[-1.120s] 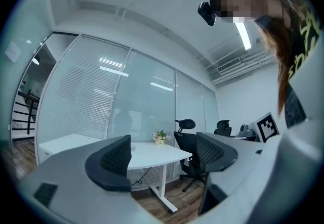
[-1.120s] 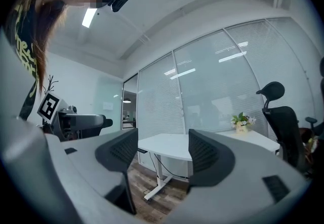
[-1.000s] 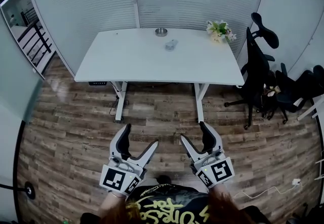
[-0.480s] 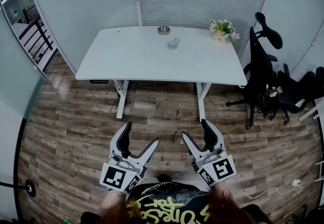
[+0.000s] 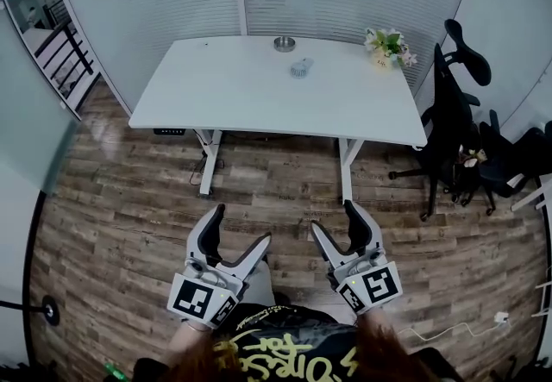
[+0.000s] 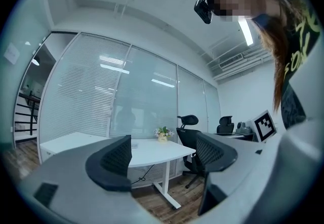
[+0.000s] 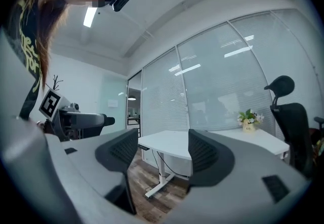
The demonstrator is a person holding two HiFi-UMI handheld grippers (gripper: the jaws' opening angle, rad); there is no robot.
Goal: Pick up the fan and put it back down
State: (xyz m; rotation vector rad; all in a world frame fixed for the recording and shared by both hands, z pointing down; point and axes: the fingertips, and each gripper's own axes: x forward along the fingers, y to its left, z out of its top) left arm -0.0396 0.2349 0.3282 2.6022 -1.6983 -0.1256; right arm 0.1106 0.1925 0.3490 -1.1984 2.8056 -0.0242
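1. Since a second ago the white desk (image 5: 224, 91) has drifted a little to the right in the head view, carrying the fan (image 5: 301, 68) with it; both hand-held grippers keep their place low in the picture.
2. From the head view we see the fan lying on the far half of the desk, near a small round dish (image 5: 284, 44) at the back edge; it is well apart from the flowers (image 5: 388, 42) at the far right corner.
3. Our left hand-held gripper (image 5: 238, 229) hangs over the wooden floor (image 5: 121, 216), well short of the desk; its jaws are spread wide with nothing between them.
4. Our right hand-held gripper (image 5: 336, 221) hangs beside it, also over the floor; its jaws stand just as wide and hold nothing.
5. Only the head view shows the fan clearly; both gripper views catch the desk top nearly edge-on, and we cannot make out the fan there.
6. The left gripper view frames the desk's end, the flowers and a black office chair (image 6: 188, 132) between its pads; it also shows the right one's marker cube (image 6: 264, 126) at its edge.
7. The right gripper view frames the desk's leg and floor between its pads; the left hand-held gripper appears at its left edge.
8. Both gripper views show the ceiling lights (image 7: 91, 15), which the head view does not.
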